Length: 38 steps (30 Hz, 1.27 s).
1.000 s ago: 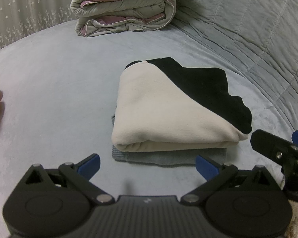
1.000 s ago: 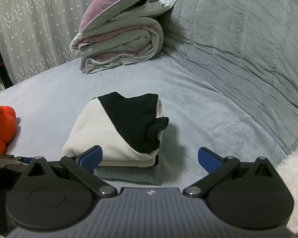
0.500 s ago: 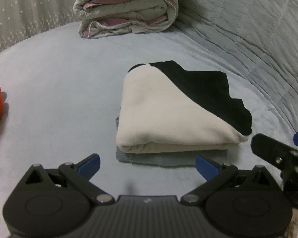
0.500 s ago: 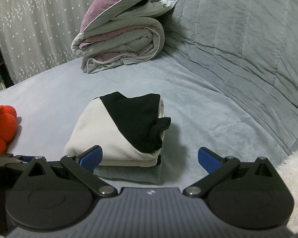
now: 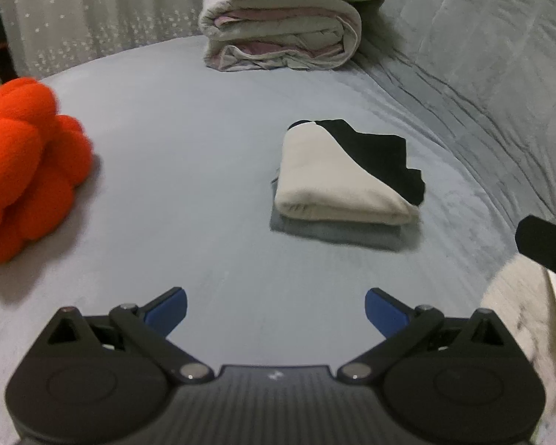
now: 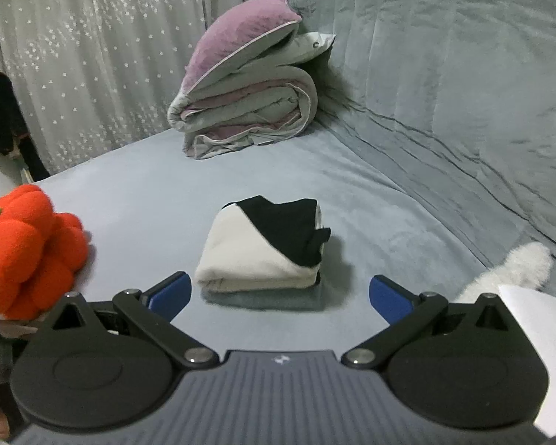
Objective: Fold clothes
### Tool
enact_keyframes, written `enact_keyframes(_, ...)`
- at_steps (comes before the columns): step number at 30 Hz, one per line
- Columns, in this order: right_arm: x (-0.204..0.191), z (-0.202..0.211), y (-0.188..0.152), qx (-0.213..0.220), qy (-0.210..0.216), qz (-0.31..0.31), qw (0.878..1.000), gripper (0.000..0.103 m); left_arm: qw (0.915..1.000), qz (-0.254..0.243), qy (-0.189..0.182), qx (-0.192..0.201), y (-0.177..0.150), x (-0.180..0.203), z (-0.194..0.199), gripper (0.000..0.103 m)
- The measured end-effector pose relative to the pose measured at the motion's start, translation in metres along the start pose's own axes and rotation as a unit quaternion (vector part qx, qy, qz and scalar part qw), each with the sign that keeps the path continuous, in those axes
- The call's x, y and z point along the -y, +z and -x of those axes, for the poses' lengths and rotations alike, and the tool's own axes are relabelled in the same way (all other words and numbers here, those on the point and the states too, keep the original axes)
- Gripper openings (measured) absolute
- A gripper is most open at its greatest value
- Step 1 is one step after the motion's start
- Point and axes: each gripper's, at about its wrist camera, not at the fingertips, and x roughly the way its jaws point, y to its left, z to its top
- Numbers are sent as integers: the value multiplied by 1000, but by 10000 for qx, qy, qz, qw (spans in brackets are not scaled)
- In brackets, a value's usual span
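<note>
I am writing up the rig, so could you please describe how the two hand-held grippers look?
Both look alike. The left hand-held gripper and the right hand-held gripper each have a dark grey ribbed body with a small white logo, two black rounded housings with black link bars and silver pivot pins, and blue fingers. No cables or sleeves show.

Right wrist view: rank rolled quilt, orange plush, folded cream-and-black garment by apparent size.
1. Rolled quilt, though farthest.
2/3. Orange plush and folded cream-and-black garment look alike; the plush is cropped and nearer, so unranked.
</note>
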Motion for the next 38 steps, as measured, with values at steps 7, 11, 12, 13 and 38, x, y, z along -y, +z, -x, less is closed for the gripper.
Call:
enact_keyframes(7,-18,60,-22,-69,76,199,9997,103,9998,-68,163,41,-51,1,60,102)
enact_keyframes(11,-23,87,-37,-61,127,309,9994,103,9996,-105,260,78,-80,1,86,102)
enact_keyframes(12,-23,94,-40,-55,141,334,9993,103,9995,-121,268,79,-86,2,92,102)
enact_keyframes(13,-24,100,-44,-49,155,358,9992,103,9995,-124,268,76,-92,3,96,102)
enact_keyframes(38,-35,148,-95,-114,328,514,9981,103,9992,57,367,128,-152,-8,136,102)
